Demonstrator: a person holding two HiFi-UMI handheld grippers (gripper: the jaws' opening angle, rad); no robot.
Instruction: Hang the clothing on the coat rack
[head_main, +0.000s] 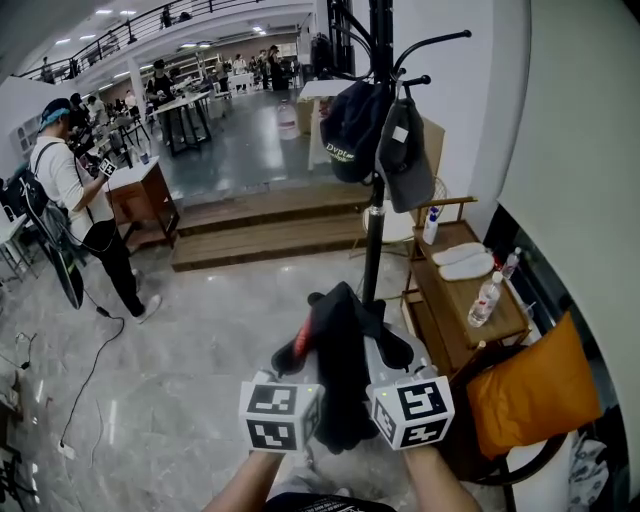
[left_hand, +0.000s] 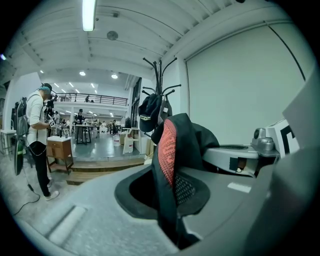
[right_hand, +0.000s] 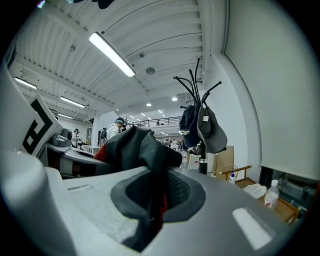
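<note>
The black clothing (head_main: 343, 365) with a red patch is held up between both tongs. The left tongs (left_hand: 170, 205) are clenched on its left side and the right tongs (right_hand: 152, 205) on its right side. It looks soft, light and floppy, so sagging and bunching can be expected. It is best kept gripped near the top. One end pokes up past the tips of the tongs and the rest droops below, so its long way seems to run up and down. The coat rack (head_main: 378, 200) is seen well ahead of the tongs.
</note>
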